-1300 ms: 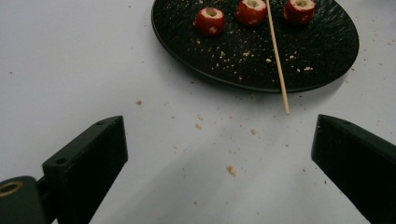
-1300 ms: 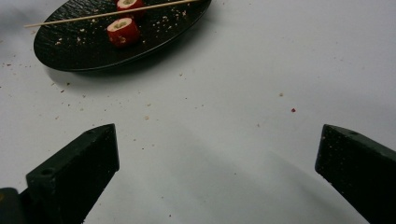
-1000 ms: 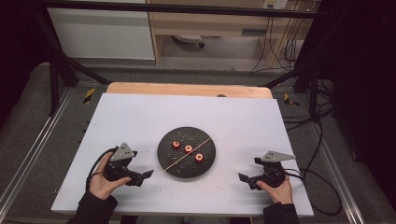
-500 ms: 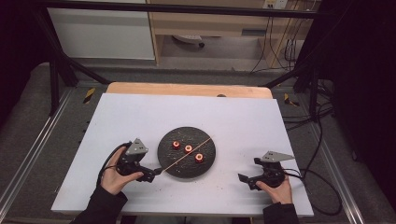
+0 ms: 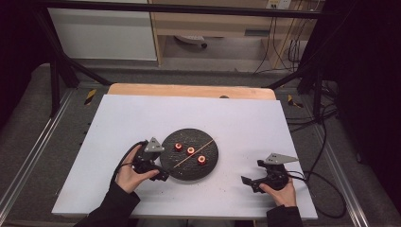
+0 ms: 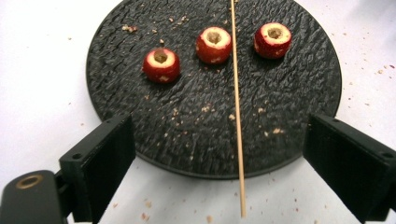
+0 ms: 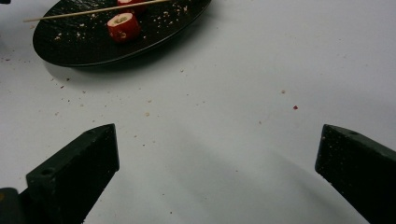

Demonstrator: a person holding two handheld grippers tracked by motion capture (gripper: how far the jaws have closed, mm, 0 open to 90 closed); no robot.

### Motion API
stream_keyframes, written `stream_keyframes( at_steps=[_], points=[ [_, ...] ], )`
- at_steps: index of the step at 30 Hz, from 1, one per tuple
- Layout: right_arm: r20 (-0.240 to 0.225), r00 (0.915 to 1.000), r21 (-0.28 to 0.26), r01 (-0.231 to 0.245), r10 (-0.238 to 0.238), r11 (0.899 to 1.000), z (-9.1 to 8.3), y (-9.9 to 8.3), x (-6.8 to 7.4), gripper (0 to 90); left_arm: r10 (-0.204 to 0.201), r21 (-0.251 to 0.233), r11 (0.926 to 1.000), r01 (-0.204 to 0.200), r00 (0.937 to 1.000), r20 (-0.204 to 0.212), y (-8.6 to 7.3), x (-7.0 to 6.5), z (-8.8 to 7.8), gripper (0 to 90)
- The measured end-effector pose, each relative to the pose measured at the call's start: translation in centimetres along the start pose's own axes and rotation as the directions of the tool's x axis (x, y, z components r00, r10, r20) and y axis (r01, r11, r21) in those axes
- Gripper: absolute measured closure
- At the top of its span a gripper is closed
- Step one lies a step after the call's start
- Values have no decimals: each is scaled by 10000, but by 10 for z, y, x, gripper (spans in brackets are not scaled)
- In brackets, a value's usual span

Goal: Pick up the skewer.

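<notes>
The left gripper sits at the lower-left edge of the black plate, jaws apart and just now closing a little — the near end of the wooden skewer lies between them, untouched. Three red fruit pieces sit across the upper part of the plate. The right gripper rests at lower right, jaws wide apart over bare table.
</notes>
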State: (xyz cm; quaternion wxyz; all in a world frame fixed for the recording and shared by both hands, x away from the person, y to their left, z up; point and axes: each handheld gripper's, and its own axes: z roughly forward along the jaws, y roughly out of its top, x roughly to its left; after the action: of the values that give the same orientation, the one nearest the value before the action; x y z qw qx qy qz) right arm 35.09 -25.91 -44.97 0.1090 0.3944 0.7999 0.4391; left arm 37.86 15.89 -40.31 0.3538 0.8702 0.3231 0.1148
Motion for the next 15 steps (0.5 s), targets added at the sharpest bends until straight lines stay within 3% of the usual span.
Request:
stream_keyframes(
  at_steps=[15],
  points=[
    [-43, 10000, 67, -34, 34, 10000, 1, 0, 0, 7, -119, 614, 9980, 129, 9998, -165, 15, -5, 24, 253]
  ],
)
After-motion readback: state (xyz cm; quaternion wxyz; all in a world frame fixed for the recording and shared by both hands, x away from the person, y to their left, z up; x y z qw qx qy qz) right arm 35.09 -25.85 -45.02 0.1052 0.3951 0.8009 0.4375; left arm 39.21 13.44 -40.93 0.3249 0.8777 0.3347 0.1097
